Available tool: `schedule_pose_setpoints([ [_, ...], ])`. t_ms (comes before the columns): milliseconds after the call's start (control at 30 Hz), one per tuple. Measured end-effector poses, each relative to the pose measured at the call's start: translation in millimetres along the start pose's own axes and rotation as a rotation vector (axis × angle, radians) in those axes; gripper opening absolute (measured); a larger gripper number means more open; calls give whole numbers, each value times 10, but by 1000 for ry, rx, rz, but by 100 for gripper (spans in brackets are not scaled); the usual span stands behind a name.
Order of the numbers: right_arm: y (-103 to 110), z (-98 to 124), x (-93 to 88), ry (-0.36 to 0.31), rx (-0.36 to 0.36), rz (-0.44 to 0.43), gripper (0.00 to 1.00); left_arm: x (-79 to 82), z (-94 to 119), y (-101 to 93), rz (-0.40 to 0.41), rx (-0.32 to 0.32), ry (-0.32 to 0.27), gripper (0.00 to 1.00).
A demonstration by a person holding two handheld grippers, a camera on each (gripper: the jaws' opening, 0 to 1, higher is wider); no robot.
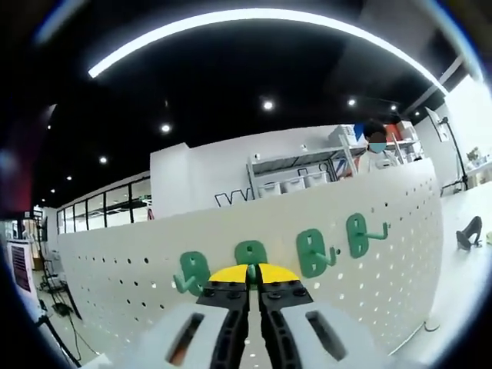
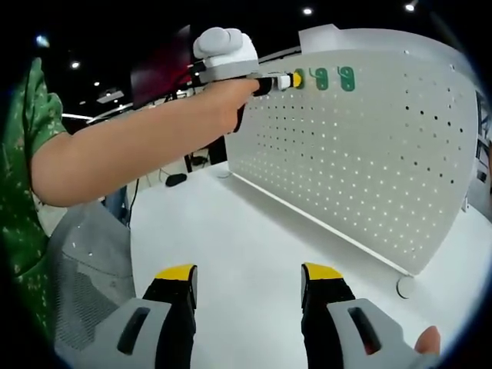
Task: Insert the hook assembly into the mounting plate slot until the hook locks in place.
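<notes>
A white pegboard mounting plate [image 1: 384, 284] stands upright on a white table. Several green hooks hang in a row near its top edge: one at the left [image 1: 192, 273], two to the right [image 1: 311, 252] [image 1: 357, 234]. My left gripper [image 1: 254, 274] is pressed against the board with its yellow tips together on the middle green hook [image 1: 250, 250]. In the right gripper view the left gripper [image 2: 290, 79] is held by a person's arm at the pegboard's [image 2: 369, 169] top, beside two green hooks [image 2: 321, 78] [image 2: 347, 78]. My right gripper [image 2: 249, 273] hangs open over the table, holding nothing.
The white table [image 2: 246, 231] stretches in front of the board, which rests on a round foot [image 2: 405, 287]. A black object [image 1: 469, 231] lies on the table to the board's right. Shelves with boxes [image 1: 296, 181] and a person stand behind the board.
</notes>
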State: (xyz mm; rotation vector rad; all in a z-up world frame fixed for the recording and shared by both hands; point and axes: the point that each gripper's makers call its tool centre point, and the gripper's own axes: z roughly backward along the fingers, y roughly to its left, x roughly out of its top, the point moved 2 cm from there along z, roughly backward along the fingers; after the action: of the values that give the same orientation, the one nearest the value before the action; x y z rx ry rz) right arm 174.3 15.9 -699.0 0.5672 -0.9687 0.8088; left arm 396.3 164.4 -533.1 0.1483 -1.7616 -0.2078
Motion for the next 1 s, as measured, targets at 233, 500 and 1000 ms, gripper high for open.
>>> schedule_pose_setpoints([
  [233, -2, -3, -6, 3, 0, 2, 55, 3, -1, 1, 17, 8, -2, 3],
  [500, 0, 5, -7, 3, -3, 3, 55, -15, 3, -9, 68, 1, -1, 5],
  [1000, 1, 15, 14, -4, -9, 2, 55, -26, 18, -15, 96, -9, 1, 16],
])
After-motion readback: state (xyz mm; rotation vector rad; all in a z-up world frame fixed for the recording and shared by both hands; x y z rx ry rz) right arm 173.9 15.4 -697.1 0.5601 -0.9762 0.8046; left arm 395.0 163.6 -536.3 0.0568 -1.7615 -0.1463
